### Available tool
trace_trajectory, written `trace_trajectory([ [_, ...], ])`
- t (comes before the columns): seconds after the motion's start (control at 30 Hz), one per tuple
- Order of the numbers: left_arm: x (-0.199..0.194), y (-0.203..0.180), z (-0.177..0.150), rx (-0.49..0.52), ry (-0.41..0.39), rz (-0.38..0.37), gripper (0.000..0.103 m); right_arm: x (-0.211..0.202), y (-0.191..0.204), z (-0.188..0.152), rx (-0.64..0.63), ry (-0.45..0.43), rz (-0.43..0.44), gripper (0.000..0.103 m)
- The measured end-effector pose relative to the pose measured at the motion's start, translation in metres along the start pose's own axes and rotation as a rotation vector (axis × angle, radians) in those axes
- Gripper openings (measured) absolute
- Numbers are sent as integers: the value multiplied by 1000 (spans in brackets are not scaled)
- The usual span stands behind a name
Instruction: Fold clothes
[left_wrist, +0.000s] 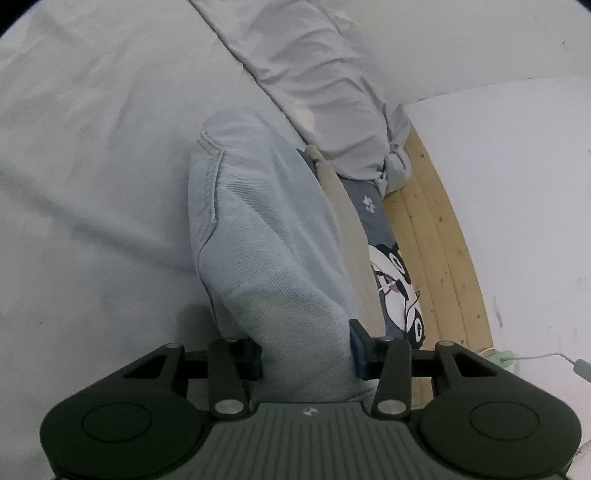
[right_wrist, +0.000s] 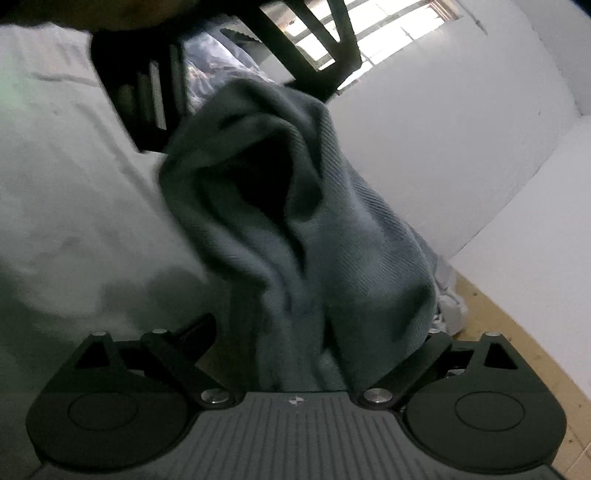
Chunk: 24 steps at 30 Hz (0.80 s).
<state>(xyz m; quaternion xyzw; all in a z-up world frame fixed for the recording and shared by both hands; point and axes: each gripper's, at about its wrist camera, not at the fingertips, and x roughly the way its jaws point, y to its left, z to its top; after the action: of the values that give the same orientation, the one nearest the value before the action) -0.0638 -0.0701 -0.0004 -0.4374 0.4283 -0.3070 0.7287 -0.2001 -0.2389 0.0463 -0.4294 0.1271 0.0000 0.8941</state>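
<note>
Two grippers each clamp the same pale denim garment (left_wrist: 266, 236), held up above the bed sheet (left_wrist: 85, 166).

Left wrist view: the left gripper (left_wrist: 306, 354) is clenched on a bunched end, and the cloth hangs toward a hemmed edge resting near a grey garment (left_wrist: 325, 88) and a cartoon-print fabric (left_wrist: 391, 280).

Right wrist view: the right gripper (right_wrist: 317, 350) grips a shadowed fold (its fingertips are buried in cloth).

My guess is the piece is being carried or spread for a fold; next it needs laying flat with edges matched. Its full shape is hidden.
</note>
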Motion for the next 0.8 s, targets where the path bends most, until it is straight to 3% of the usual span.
trace_trajectory([
  [0.07, -2, 1, -1, -1, 0, 4, 40, 10, -3, 2, -9, 9, -1, 80],
  [0.13, -1, 2, 2, -1, 2, 6, 40, 16, -2, 2, -25, 2, 24, 73],
  [0.23, 1, 4, 7, -1, 5, 8, 42, 18, 5, 2, -54, -5, 68, 37],
  [0.27, 1, 5, 9, -1, 6, 8, 43, 18, 5, 3, -49, -1, 83, 32],
  [0.37, 3, 7, 14, 0, 9, 10, 46, 16, -2, 6, -3, 0, 110, 26],
  [0.63, 26, 10, 40, 12, 63, -7, 59, 14, -28, 7, 143, -7, 135, 24],
  [0.8, 31, 17, 54, -15, 96, -33, 58, 18, -42, 9, 238, -5, 177, 24],
])
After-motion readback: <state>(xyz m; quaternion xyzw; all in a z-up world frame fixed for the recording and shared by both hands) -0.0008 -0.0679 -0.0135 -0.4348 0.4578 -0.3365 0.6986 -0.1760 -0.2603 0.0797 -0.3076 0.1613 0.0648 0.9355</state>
